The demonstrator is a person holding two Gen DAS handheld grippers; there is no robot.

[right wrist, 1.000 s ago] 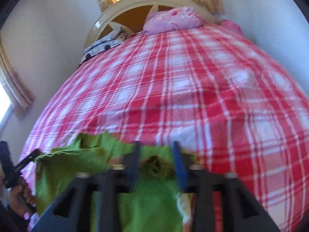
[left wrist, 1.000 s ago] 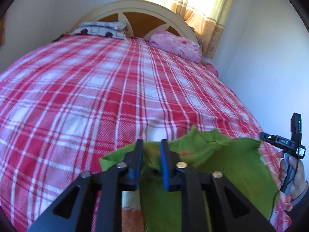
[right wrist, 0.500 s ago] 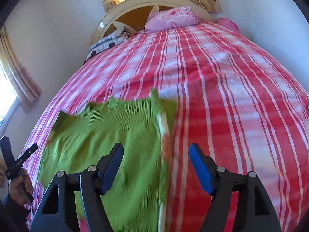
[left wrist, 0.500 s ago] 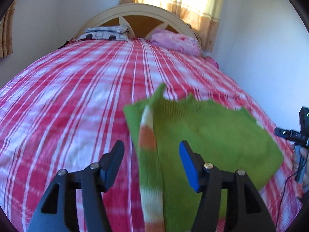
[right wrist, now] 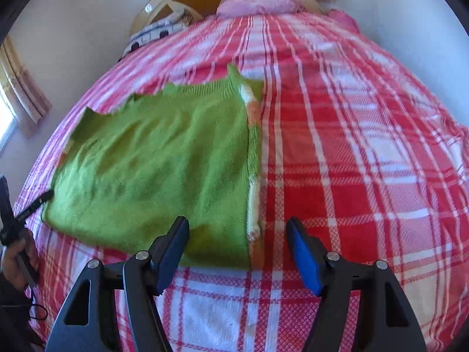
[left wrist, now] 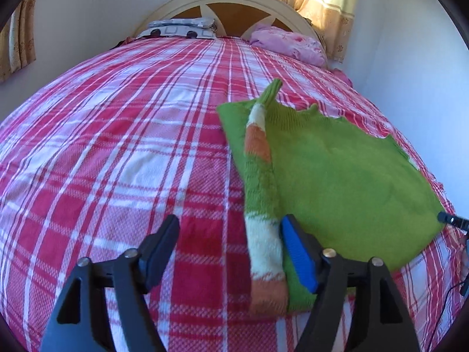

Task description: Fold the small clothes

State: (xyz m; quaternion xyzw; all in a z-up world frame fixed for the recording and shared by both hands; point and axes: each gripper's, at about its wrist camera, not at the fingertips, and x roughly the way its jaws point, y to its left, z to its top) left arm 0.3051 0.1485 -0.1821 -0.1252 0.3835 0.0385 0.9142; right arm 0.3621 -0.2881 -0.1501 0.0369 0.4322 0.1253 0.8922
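A bed in red-and-white plaid fills the room up to its arched headboard, with curtains behind. My left claw hovers low over the bed, spread wide and holding nothing — its blue pad just beside the striped sleeve. My right claw hovers the same way, wide and empty, straddling the near edge of the cloth. One green sweater lies flat on the bed between my two claws, its one visible sleeve folded along the side. Farther out — two pillows: one pink, one patterned.
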